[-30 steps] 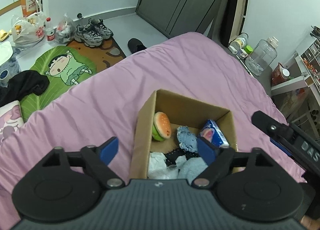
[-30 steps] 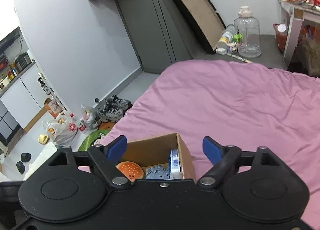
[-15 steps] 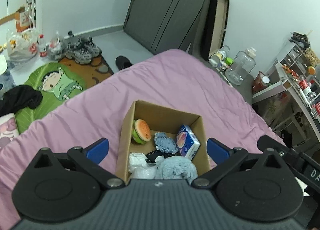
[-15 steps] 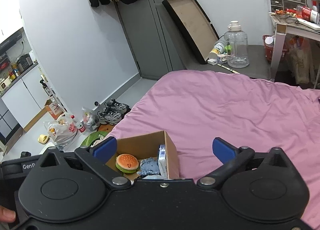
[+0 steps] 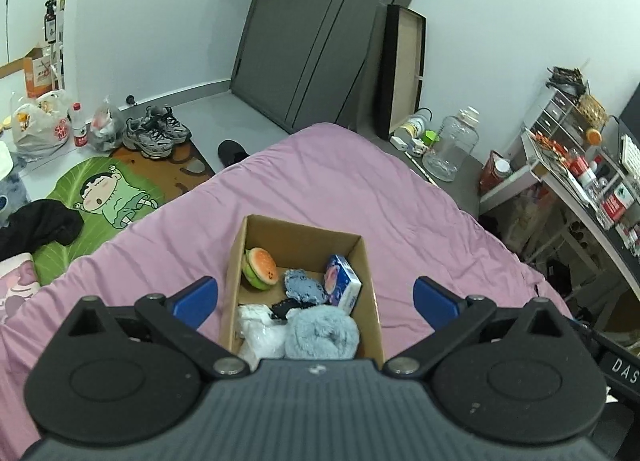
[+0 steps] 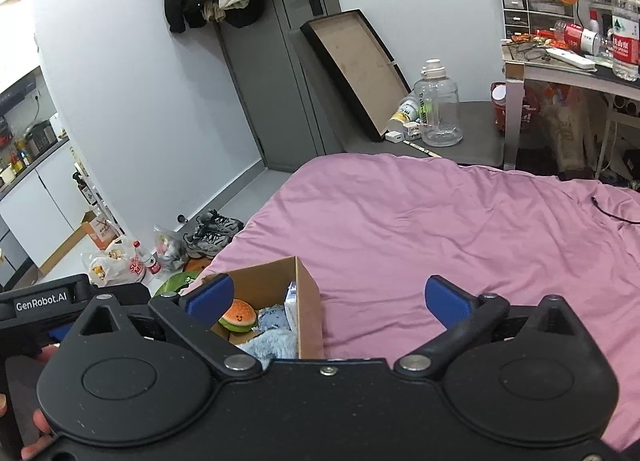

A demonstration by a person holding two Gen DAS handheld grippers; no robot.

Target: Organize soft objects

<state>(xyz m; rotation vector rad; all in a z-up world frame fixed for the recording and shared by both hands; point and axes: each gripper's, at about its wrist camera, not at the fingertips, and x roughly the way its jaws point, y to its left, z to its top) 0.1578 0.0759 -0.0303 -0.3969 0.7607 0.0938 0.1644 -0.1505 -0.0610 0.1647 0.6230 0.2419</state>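
An open cardboard box (image 5: 360, 257) stands on the pink bed. It holds a burger plush (image 5: 261, 267), a blue knitted piece (image 5: 304, 287), a tissue pack (image 5: 343, 287), a fluffy light-blue roll (image 5: 322, 335), a white piece (image 5: 258, 335) and a black piece (image 5: 285, 307). My left gripper (image 5: 316, 297) is open and empty, high above the box. My right gripper (image 6: 328, 297) is open and empty, above the bed to the right of the box (image 6: 308, 309). The burger plush (image 6: 239, 315) shows there too.
The pink bed (image 5: 340, 181) spreads wide around the box. On the floor to the left lie a cartoon mat (image 5: 108, 197), shoes (image 5: 156, 133) and bags. A water jug (image 6: 438, 109) and a cluttered desk (image 6: 568, 65) stand beyond the bed on the right.
Both grippers have opened wider and pulled up and back from the box. The box now looks smaller and its whole content shows.
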